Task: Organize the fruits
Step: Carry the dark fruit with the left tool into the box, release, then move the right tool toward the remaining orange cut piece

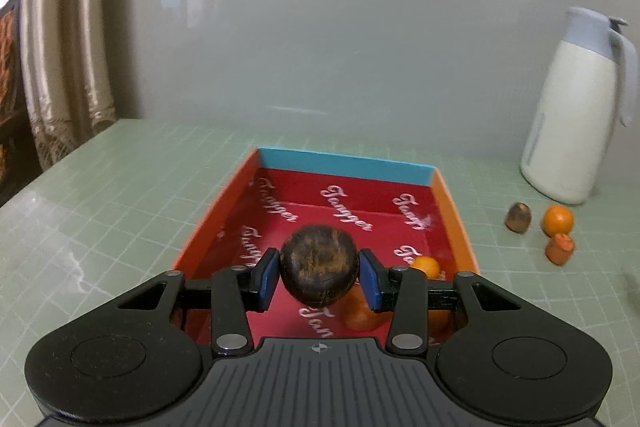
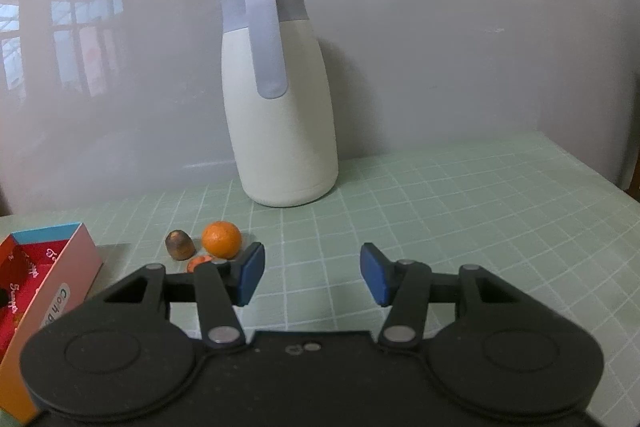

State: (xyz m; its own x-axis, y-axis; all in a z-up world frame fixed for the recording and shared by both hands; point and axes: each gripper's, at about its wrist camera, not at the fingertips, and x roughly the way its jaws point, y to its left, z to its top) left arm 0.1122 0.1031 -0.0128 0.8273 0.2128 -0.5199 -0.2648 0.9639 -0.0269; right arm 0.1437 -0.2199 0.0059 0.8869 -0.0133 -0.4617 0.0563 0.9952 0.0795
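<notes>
1. My left gripper point(image 1: 319, 274) pinches a dark brown round fruit point(image 1: 319, 264) between its blue pads point(image 1: 269, 277); both pads press on its sides, and the fruit hangs above the open box point(image 1: 454, 211).
2. The box has a red floor with white script, orange side walls and a blue far wall. Inside it, below and right of the held fruit, lies a small orange point(image 1: 426, 265), with more orange fruit partly hidden behind my right-hand pad.
3. My right gripper point(image 2: 312, 275) is spread, its pads apart with nothing between them, only the green gridded mat point(image 2: 440, 211) showing in the gap.
4. Just beyond its left pad, on the mat, sit a mandarin point(image 2: 221, 239), a dark brown fruit point(image 2: 180, 245) touching or nearly touching it, and an orange piece point(image 2: 199, 261) half hidden by my finger.
5. A white jug point(image 2: 278, 107) with a grey lid and handle stands upright behind them, against the wall.
</notes>
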